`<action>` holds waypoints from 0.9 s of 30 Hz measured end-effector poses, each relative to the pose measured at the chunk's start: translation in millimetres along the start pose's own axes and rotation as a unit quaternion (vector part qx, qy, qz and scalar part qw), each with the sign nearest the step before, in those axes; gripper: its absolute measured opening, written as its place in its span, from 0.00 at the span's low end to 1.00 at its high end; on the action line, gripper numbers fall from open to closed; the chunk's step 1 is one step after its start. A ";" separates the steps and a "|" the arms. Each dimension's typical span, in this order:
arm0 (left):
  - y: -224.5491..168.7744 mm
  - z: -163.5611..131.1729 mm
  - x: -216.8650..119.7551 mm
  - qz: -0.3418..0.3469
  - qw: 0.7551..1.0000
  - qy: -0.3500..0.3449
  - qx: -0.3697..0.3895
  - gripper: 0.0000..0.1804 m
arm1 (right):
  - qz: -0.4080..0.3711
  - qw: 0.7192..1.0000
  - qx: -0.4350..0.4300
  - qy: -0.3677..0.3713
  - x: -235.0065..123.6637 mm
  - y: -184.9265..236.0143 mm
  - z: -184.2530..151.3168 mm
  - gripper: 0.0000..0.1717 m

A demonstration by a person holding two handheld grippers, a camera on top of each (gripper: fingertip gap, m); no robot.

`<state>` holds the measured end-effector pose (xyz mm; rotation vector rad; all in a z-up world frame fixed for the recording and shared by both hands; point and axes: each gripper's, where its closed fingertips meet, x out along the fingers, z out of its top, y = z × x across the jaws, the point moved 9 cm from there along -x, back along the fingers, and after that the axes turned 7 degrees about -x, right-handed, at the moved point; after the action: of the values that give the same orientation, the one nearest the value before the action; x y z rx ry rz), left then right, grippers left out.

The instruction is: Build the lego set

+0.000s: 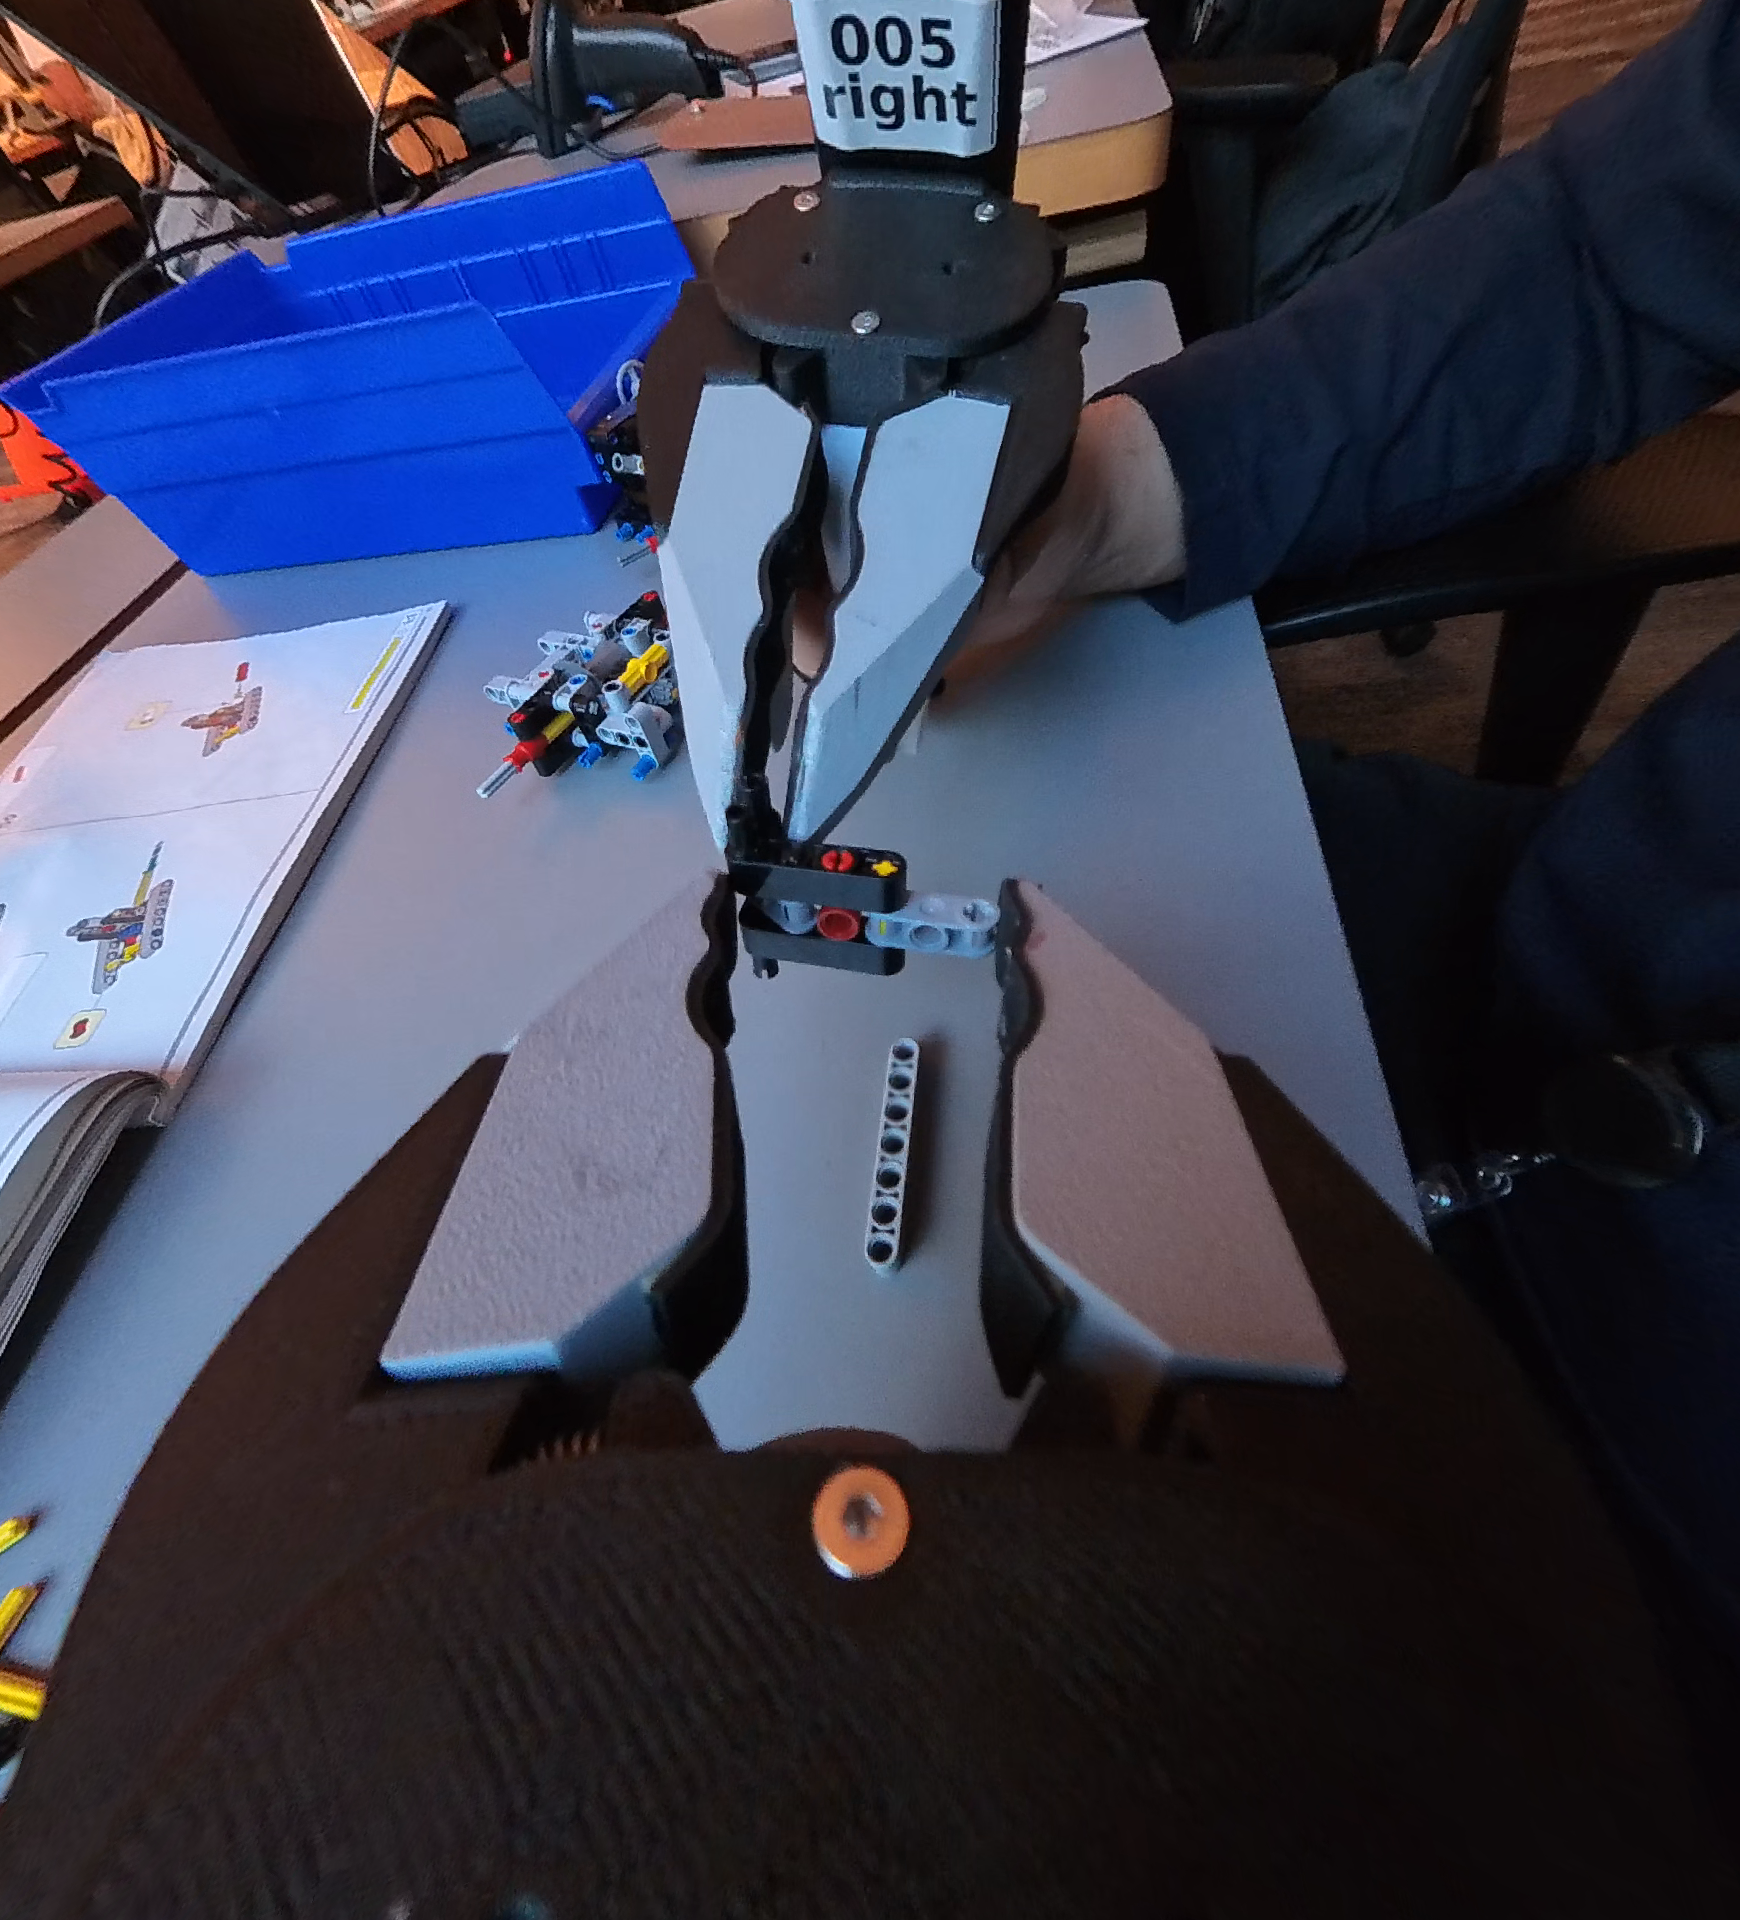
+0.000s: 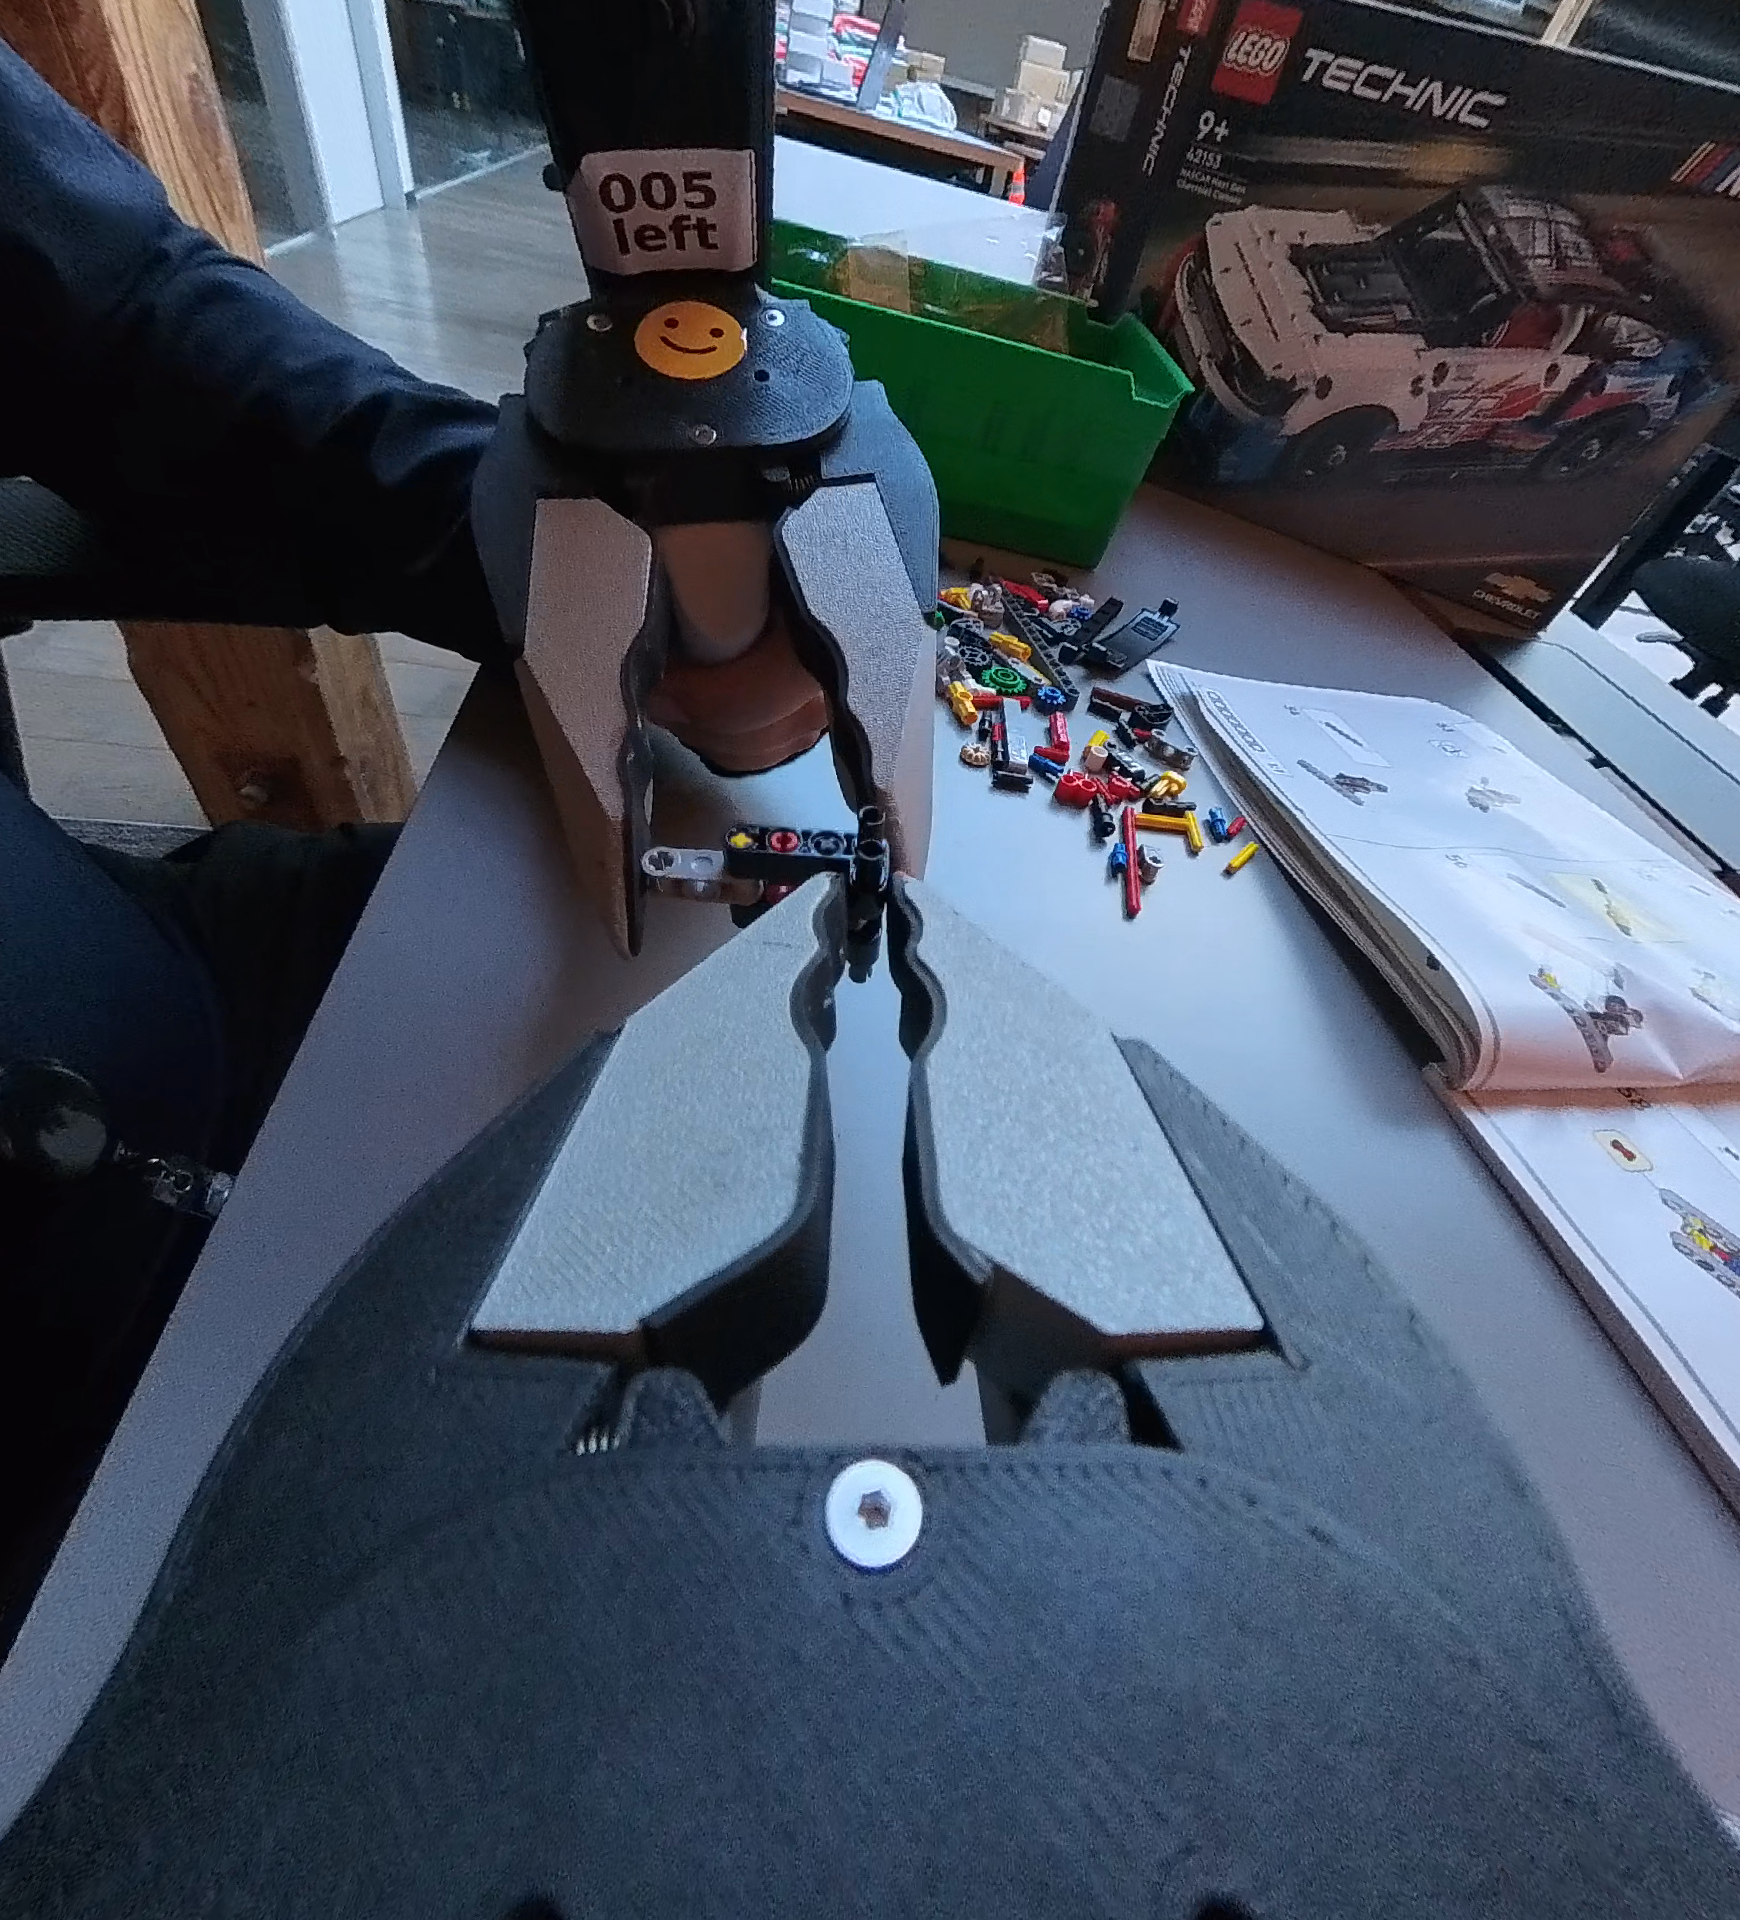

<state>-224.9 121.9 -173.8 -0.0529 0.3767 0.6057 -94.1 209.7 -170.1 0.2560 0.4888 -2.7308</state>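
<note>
Grippers meet nose to nose above the near edge of the grey table [image 1: 492, 935], both on one small building-brick assembly [image 1: 824, 914] made of two black perforated beams stacked flat, with red and yellow pins in their holes and a short light grey link jutting from one end. The left gripper [image 1: 861, 925] has its jaws set wide around this assembly: one black fingertip [image 1: 1009, 935] touches the tip of the grey link, and the other lies against the black end, so the piece spans the whole gap between them. The right gripper [image 2: 861, 925] has its jaws drawn nearly together, clamped on a slim black connector piece [image 2: 868, 883] that stands upright at the black end of the assembly; both pads press on its sides. A hand in a dark sleeve holds each tool from behind. A loose light grey beam with a row of holes [image 1: 892, 1153] lies on the table directly under the left gripper, between its fingers in the view. Farther along the table sit a larger half-built cluster of grey, black, yellow and blue parts [image 1: 591, 691], an open instruction booklet [image 1: 149, 831] by the side edge, and a blue plastic bin [image 1: 346, 405] near the far corner. From the right wrist view, a scatter of small coloured parts [image 2: 1074, 727], a green plastic bin [image 2: 1032, 416] and a large printed cardboard box [image 2: 1448, 312] stand along the far edge.
</note>
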 end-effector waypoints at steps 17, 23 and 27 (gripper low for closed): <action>2.7 -0.7 0.8 0.005 1.000 0.008 -0.030 0.26 | 0.015 0.999 0.050 -0.003 1.8 -5.6 -3.5 0.02; 3.4 -11.0 7.6 -0.002 0.992 0.075 -0.098 0.26 | 0.041 0.994 0.080 0.064 10.0 -5.2 -15.1 0.02; -1.4 -13.4 6.4 -0.010 0.989 0.084 -0.121 0.27 | 0.073 0.989 0.110 0.073 12.7 -4.5 -16.7 0.02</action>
<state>-223.7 122.1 -188.6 -0.3414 0.4641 0.6260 -105.5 215.8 -187.2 0.5302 0.1949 -2.6323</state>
